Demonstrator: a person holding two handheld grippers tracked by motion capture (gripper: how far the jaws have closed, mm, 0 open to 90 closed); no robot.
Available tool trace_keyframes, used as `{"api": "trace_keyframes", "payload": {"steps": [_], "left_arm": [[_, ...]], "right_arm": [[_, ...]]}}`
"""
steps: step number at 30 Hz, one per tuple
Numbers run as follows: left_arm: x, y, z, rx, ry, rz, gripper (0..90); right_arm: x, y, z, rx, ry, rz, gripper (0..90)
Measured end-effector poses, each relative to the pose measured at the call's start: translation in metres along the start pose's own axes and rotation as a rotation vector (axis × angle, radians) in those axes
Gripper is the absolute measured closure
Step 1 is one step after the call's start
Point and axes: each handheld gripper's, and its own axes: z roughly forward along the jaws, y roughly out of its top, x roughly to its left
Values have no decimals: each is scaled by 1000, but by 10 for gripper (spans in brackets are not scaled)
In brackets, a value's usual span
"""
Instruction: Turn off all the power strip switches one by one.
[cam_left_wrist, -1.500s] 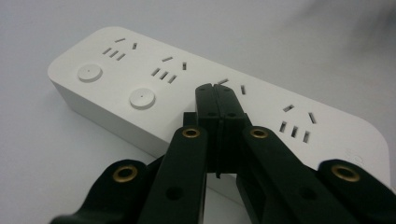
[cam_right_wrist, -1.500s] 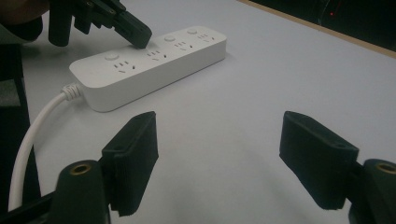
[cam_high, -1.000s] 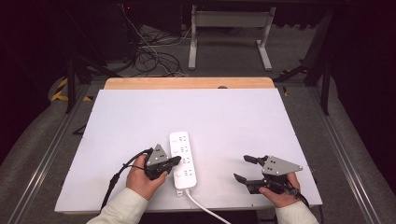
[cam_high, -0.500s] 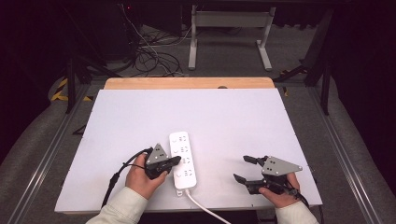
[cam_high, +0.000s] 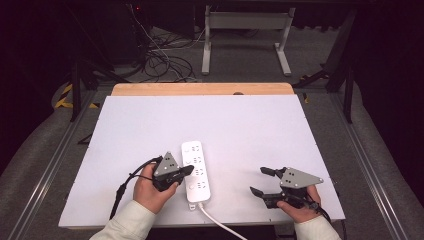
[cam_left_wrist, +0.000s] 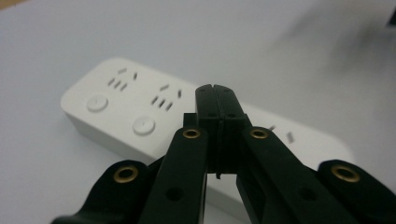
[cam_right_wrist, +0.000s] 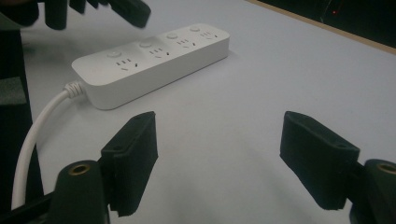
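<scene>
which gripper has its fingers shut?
The left gripper, over the power strip, fingers pressed together. The right gripper is wide open.

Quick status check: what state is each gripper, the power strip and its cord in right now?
Left gripper: jaws shut together with nothing between them, tips above the power strip.
Right gripper: jaws wide open, holding nothing, off to the strip's side.
Power strip: lying flat on the white table, sockets up, nothing plugged in.
White cord: attached to the strip's near end, running off the table's near edge.
</scene>
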Motion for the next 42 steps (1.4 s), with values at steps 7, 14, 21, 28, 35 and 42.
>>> {"api": "trace_keyframes", "payload": {"steps": [7,14,21,28,35,42], "left_arm": [[-6,-3,-13,-22,-62,-42,900],[-14,-12,-20,-45,-104,-9,900],[-21,-20,-18,-18,-111,15,900],[-21,-25,-11,9,-115,1,900],[-22,-26,-3,37,-84,11,900],[-23,-27,1,62,-67,21,900]], "right_arm": [[-1,0,0,1,0,2,281],[0,0,-1,-6,2,-3,281],[0,0,0,-3,2,-5,281],[0,0,0,0,4,-5,281],[0,0,1,4,5,-6,281],[0,0,1,4,5,-6,281]]}}
